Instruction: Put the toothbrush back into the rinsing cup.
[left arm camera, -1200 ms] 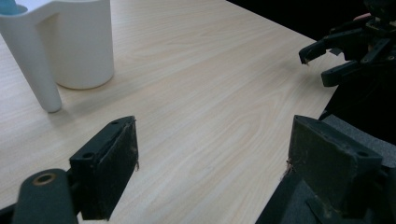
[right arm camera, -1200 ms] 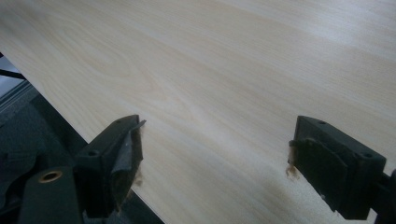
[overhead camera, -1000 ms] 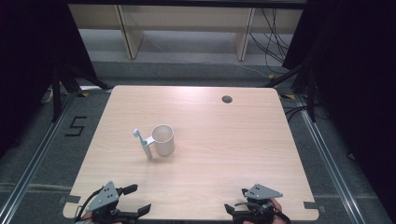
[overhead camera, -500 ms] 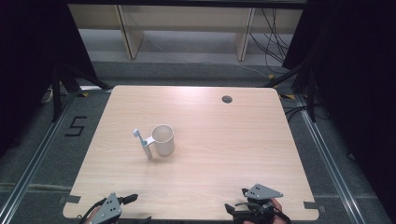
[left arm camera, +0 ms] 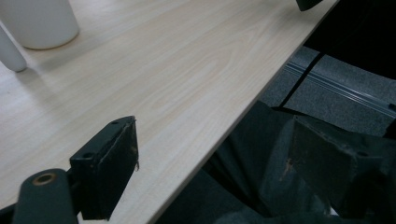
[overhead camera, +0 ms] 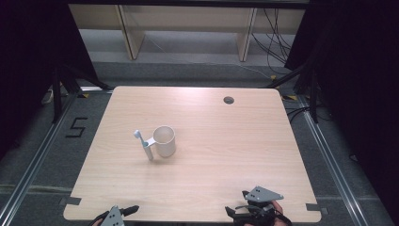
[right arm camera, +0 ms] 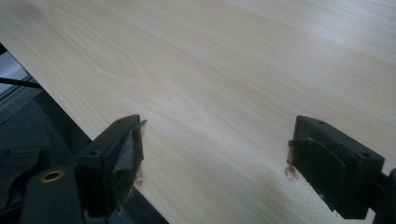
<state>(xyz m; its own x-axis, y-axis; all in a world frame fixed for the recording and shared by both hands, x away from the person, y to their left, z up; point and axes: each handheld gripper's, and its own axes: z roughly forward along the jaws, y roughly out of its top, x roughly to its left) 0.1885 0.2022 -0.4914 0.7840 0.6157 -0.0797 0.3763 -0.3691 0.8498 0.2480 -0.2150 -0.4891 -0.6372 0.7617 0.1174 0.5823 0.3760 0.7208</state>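
While both black two-jaw grippers, left (overhead camera: 117, 215) and right (overhead camera: 251, 213), hover at the near edge with jaws wide apart (gripping nothing), the cream plastic mug (overhead camera: 164, 141) stands mid-left on the pale wooden table (overhead camera: 226, 155), a grey-white toothbrush (overhead camera: 143, 145) upright beside it.

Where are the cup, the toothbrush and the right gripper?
cup (overhead camera: 165, 141), high view, on its outer wall.
toothbrush (overhead camera: 143, 144), high view, on its handle.
right gripper (right arm camera: 215, 158), right gripper view, between its open jaws.
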